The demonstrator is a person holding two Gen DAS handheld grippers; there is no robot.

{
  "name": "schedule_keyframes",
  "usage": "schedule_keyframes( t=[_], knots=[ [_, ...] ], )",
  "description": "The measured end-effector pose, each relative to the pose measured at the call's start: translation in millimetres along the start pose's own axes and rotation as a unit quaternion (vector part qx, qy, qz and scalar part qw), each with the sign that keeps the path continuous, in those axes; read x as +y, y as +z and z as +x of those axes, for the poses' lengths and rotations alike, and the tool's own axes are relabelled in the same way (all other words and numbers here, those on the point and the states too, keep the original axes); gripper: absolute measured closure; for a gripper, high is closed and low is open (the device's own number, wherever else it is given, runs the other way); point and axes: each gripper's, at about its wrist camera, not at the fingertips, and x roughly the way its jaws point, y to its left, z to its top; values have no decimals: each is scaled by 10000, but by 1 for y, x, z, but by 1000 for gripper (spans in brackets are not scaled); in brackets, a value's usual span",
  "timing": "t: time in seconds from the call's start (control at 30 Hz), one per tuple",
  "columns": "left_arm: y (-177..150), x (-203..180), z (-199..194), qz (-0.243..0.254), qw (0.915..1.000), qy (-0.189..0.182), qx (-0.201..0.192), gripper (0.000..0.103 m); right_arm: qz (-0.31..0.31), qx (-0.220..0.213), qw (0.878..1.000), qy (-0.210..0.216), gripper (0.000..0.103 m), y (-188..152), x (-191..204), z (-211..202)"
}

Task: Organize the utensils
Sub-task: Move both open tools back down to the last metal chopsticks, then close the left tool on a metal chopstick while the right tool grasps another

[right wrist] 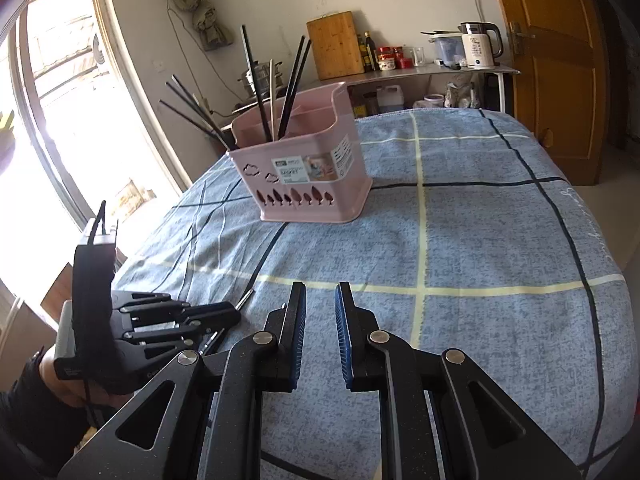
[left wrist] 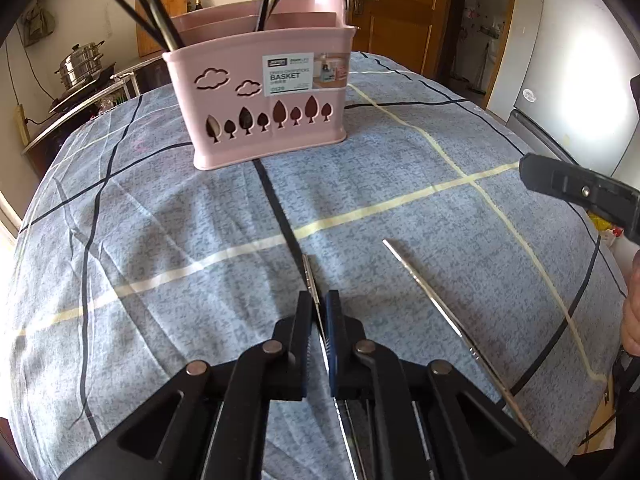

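A pink utensil basket (left wrist: 264, 96) stands at the far middle of the blue checked cloth, with several black chopsticks (left wrist: 160, 20) standing in it; it also shows in the right wrist view (right wrist: 308, 172). My left gripper (left wrist: 319, 300) is shut on a thin metal chopstick (left wrist: 310, 276) whose tip points toward the basket. A second metal chopstick (left wrist: 432, 304) lies on the cloth just to its right. My right gripper (right wrist: 320, 292) is open and empty above the cloth, right of the left gripper (right wrist: 236, 312).
The table (right wrist: 500, 240) is covered by the blue cloth with black and pale stripes. Behind it stand a shelf with a kettle (right wrist: 480, 44), jars and a cutting board (right wrist: 336, 44). A steel pot (left wrist: 80, 64) is at far left, a fridge (left wrist: 580, 72) at right.
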Motion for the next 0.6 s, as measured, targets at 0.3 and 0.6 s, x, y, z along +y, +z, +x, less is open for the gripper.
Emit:
schedule_keyframes(
  t=[0.3,0.6],
  knots=[
    [1,19,0,-167,9998,-105,99,95,-415,754,9963,-81,88,-11,30,50],
    [15,23,9,-229,9993,-182,229,87,-652,1172,9906,-279,88,-14,45,81]
  ],
)
